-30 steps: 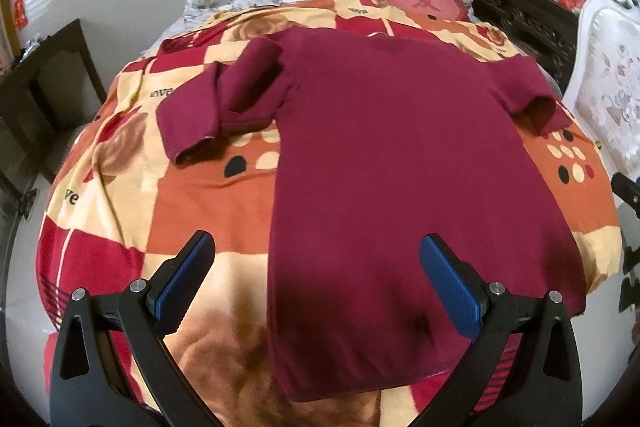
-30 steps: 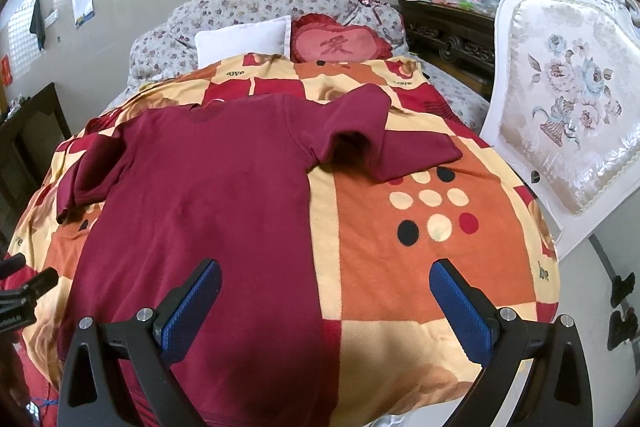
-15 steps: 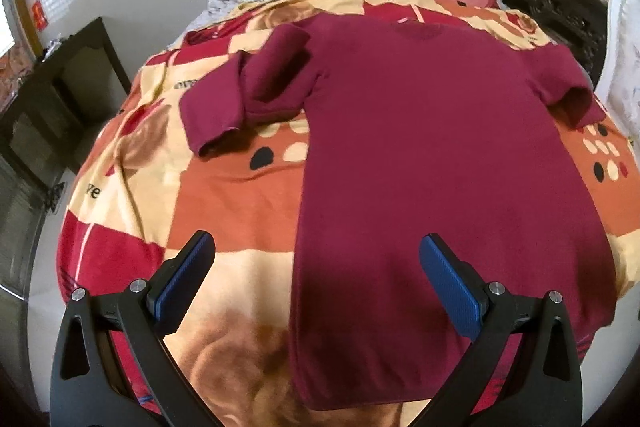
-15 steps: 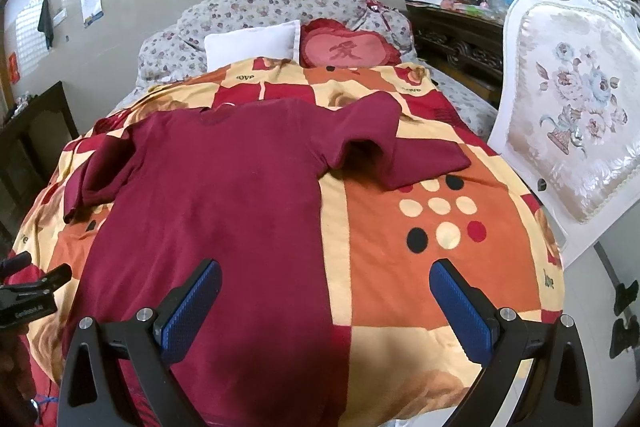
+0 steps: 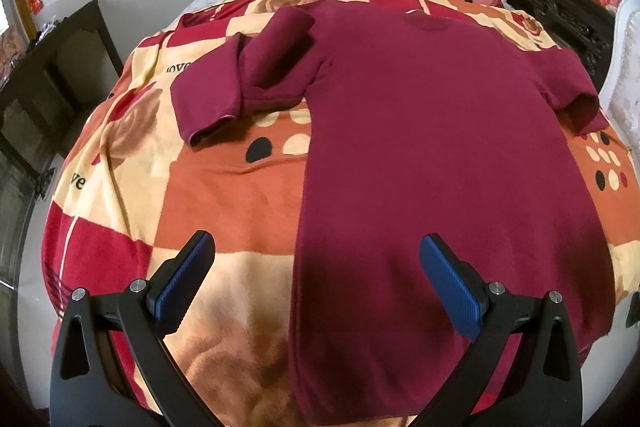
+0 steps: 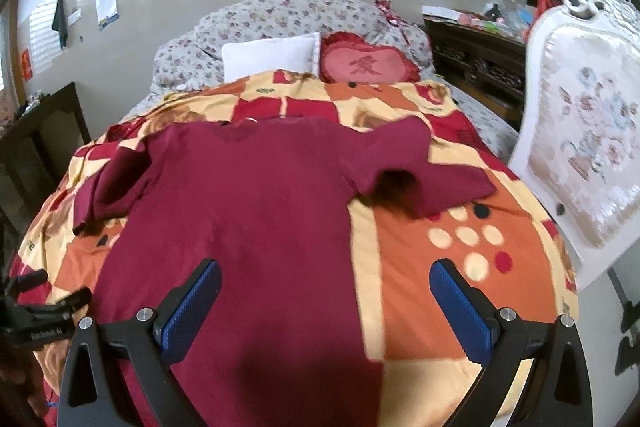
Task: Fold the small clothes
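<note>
Plainly, both the left gripper (image 5: 316,271) and right gripper (image 6: 325,299) hang with jaws wide apart, holding nothing. Between and beyond them toward 12 o'clock, a maroon shirt (image 5: 432,147) lies flat on the patchwork bedspread (image 5: 224,195); a white chair (image 6: 584,147) stands at 3 o'clock.

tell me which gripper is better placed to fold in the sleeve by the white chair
Right. The right gripper hangs open with the right sleeve ahead on its own side. From the left gripper, that sleeve lies across the maroon shirt.
</note>
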`<action>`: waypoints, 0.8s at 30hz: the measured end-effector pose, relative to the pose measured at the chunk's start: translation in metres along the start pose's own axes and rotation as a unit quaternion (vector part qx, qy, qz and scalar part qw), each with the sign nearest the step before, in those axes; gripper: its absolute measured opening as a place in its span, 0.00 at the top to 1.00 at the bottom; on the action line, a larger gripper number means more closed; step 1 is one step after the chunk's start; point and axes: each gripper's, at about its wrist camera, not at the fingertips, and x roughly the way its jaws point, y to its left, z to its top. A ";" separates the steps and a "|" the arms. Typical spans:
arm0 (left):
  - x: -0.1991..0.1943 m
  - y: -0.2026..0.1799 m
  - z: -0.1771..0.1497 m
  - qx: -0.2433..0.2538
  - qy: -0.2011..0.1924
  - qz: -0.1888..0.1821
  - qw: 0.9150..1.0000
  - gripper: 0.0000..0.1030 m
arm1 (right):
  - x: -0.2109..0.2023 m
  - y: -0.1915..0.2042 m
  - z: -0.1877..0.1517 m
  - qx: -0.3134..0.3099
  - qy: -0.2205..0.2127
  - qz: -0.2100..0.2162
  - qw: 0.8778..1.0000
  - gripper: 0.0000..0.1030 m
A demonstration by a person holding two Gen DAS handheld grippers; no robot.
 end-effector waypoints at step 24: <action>0.034 0.010 0.011 -0.001 0.018 0.025 1.000 0.00 | 0.168 0.019 -0.024 -0.027 0.114 -0.007 0.993 0.00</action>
